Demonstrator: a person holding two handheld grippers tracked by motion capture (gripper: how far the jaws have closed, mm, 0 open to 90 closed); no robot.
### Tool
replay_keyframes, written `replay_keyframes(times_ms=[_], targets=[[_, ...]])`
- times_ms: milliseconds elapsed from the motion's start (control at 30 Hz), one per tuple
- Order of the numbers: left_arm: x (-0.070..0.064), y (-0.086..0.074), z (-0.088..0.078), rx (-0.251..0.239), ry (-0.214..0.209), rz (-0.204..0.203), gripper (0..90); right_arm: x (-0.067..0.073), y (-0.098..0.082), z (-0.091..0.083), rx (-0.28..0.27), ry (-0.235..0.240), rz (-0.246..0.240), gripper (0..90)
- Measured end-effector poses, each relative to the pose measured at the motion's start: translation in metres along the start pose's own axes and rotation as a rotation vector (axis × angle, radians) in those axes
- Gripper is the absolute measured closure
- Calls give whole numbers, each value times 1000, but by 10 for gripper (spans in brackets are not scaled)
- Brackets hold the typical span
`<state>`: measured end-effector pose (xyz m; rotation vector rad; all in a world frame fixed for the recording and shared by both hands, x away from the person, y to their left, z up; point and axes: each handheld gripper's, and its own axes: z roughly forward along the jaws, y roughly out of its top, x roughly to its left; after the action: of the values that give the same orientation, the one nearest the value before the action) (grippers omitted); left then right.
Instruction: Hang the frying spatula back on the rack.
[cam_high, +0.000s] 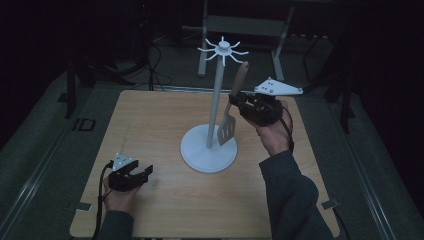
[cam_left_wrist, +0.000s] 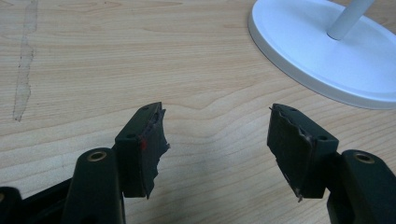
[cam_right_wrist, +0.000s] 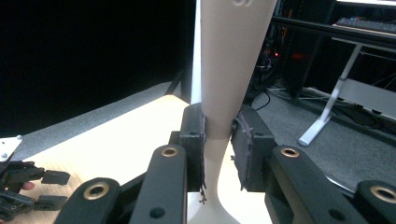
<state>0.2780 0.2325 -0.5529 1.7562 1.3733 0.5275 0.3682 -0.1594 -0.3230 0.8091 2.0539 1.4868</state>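
Pale wood table (cam_high: 165, 120) in dark room; right fingers (cam_right_wrist: 194, 140) pinch spatula (cam_high: 232, 107), left fingers (cam_left_wrist: 140, 149) spread.

On the surface (cam_high: 150, 120) there is one white rack (cam_high: 209, 148) with one upright pole near the centre, one spatula (cam_high: 231, 112) above the right half, and two tools: the left tool (cam_high: 145, 174) and the right tool (cam_high: 235, 101)
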Motion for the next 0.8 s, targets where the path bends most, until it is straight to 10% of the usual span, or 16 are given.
replay_keyframes(times_ms=[800], targets=[[1,0,-1,-6,3,-4,367,0,11,11,30,9,3,749]])
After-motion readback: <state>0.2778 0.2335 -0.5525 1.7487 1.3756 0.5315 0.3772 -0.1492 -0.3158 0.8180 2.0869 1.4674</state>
